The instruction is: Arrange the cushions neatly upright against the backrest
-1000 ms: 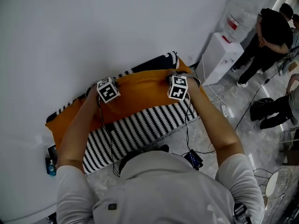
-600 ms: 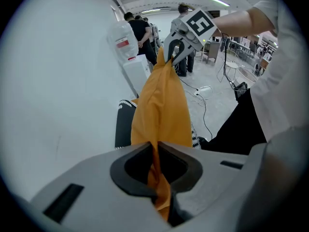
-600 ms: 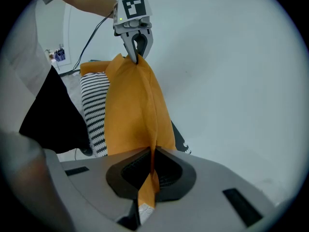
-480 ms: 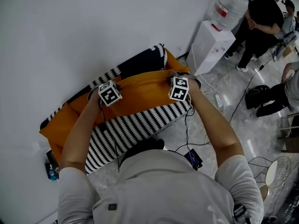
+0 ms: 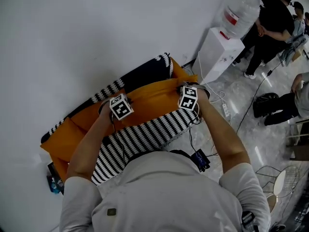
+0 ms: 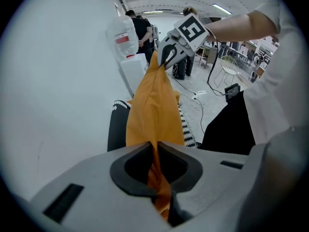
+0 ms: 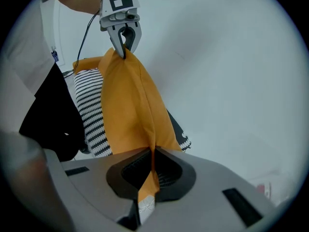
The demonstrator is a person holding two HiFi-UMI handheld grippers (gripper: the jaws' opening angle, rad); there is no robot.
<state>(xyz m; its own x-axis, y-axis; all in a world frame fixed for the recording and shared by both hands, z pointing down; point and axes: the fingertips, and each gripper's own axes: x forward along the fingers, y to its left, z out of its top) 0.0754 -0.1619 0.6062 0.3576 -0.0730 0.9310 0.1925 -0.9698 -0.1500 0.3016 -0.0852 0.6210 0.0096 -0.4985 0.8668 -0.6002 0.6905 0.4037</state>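
Sofa [image 5: 145,132], b/w striped seat, sits against far wall. Orange cushion [image 5: 154,96] is held lengthwise over the seat, just near of backrest [image 5: 145,71]. Left tool [image 6: 155,149] & right tool [image 7: 151,154] are each clamped on its top edge, one per end. Judged light, soft, prone to sag; thin fabric may slip. Grip at the corners.

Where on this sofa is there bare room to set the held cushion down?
The striped seat lies bare in front of the held orange cushion; the dark backrest behind it is also uncovered. The sofa's left end is crowded by a second cushion.
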